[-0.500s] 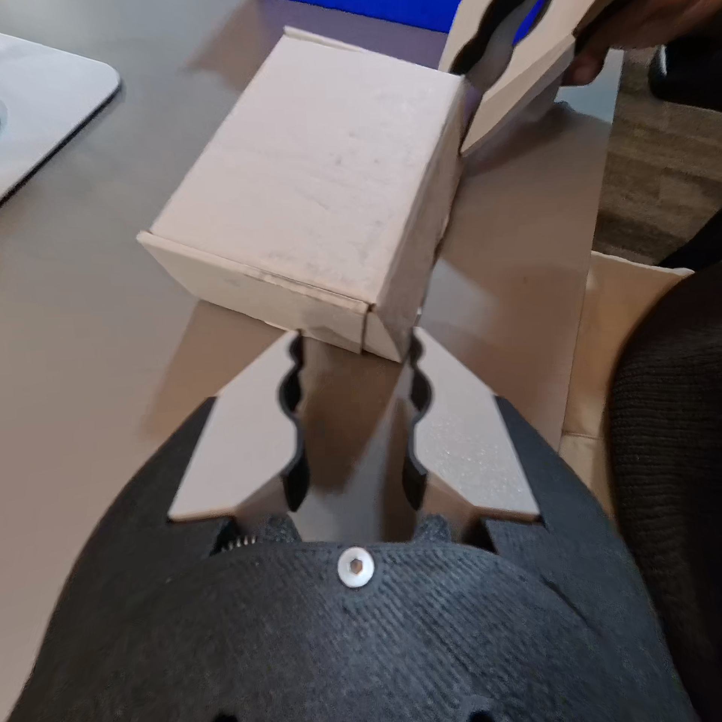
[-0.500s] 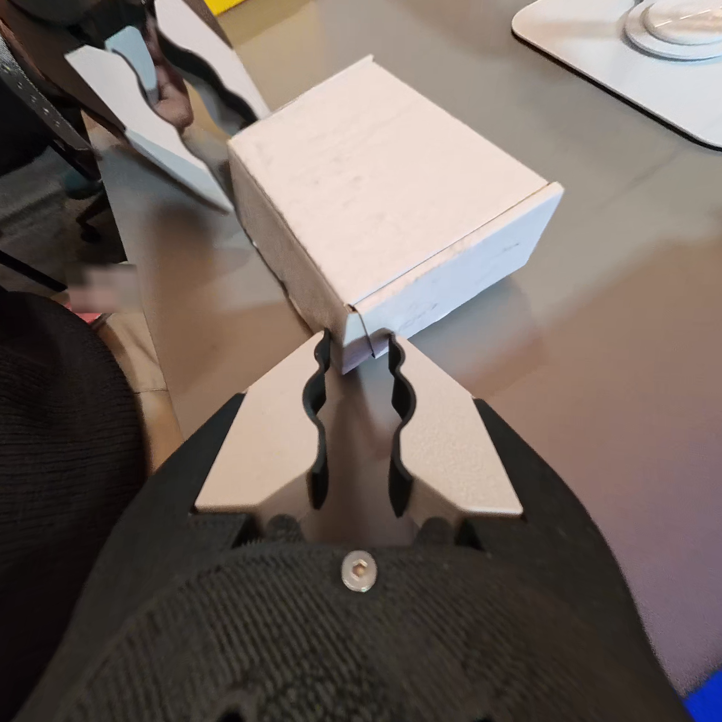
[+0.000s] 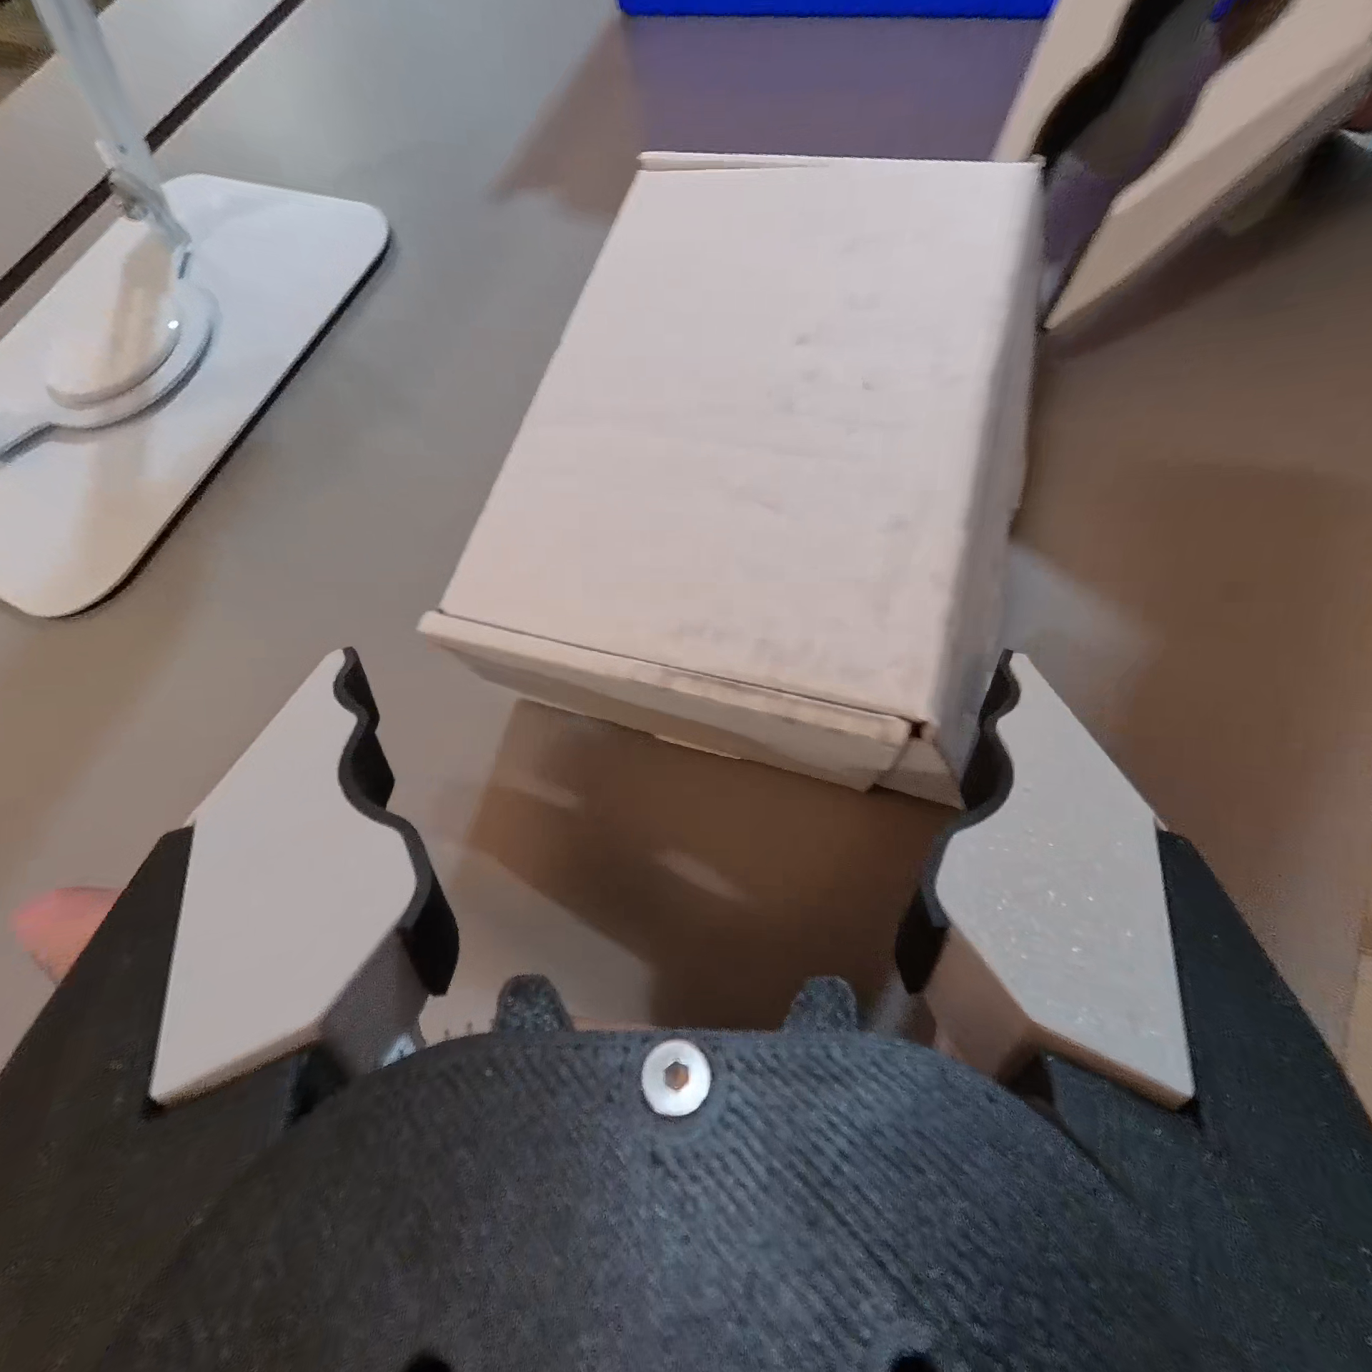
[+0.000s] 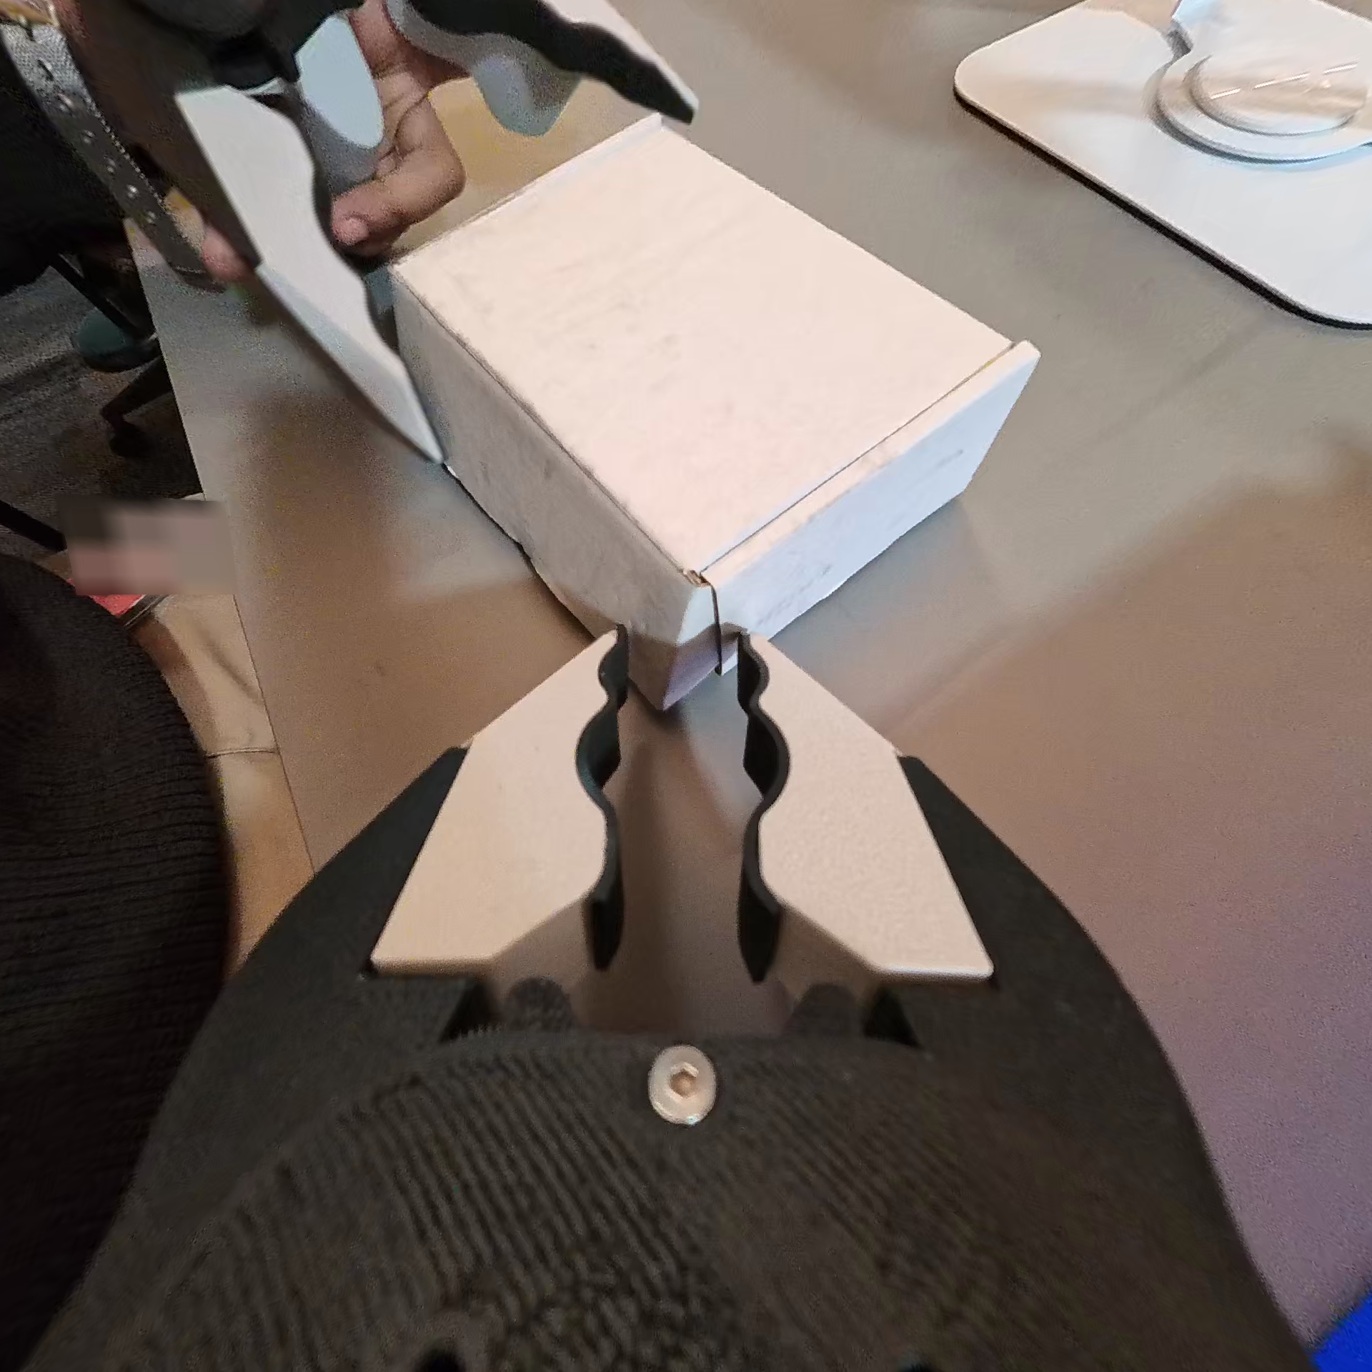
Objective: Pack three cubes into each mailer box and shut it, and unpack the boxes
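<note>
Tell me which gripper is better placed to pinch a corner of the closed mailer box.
Probably right: the right gripper flanks the near corner of the mailer box. The left gripper is spread wide, only one finger beside a corner.

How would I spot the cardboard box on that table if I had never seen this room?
Start at the grey table and find the flat white stand base near its far edge. Beside that base, mid-table, sits the mailer box, between the two grippers. It is the only closed white carton there, its lid flap tucked down over the front.
</note>
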Tool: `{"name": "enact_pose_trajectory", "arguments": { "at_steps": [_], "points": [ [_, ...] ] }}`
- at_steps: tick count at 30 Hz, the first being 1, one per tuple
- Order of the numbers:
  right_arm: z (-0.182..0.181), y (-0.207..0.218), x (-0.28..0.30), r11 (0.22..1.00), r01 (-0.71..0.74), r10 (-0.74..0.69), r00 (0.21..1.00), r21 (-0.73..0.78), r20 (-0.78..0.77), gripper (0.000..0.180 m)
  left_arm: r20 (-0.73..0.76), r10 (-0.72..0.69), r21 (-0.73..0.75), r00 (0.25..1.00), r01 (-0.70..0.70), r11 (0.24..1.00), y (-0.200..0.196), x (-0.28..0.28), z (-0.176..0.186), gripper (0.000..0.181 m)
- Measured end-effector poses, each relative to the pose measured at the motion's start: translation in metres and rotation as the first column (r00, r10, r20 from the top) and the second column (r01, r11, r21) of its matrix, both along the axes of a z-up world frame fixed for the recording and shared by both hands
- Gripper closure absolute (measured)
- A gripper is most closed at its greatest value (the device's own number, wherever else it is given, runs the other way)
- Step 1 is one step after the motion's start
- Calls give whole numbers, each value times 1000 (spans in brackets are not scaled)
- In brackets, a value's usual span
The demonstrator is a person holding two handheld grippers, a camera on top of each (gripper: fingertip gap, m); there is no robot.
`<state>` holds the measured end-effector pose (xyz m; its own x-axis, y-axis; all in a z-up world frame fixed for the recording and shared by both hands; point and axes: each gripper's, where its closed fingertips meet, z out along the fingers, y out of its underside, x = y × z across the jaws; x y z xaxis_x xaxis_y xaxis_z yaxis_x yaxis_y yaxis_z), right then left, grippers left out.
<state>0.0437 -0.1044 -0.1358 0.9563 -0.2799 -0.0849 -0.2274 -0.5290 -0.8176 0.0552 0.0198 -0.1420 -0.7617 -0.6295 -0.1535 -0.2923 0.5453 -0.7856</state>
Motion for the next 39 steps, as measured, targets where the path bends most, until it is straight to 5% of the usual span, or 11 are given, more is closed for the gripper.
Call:
{"name": "enact_pose_trajectory", "arguments": {
  "at_steps": [9,14,22,31,39],
  "points": [
    [-2,3,-3,1000,-14,14,1000,2,-25,153,-21,-105,25,994,105,994,-9,-2,-5,24],
    [-2,1,-2,1000,-6,7,999,11,-42,150,2,-105,12,994,105,994,-7,0,-2,37],
    [5,3,1,997,23,-17,997,71,-74,117,-43,-127,-66,991,124,990,-7,-6,3,47],
    [42,14,-15,944,-17,92,973,330,-213,97,-199,-208,-321,958,137,937,-1,-24,18,47],
    [44,18,-22,945,-44,109,977,325,-185,114,-203,-226,-326,953,152,933,-3,-28,18,47]
  ]
}}
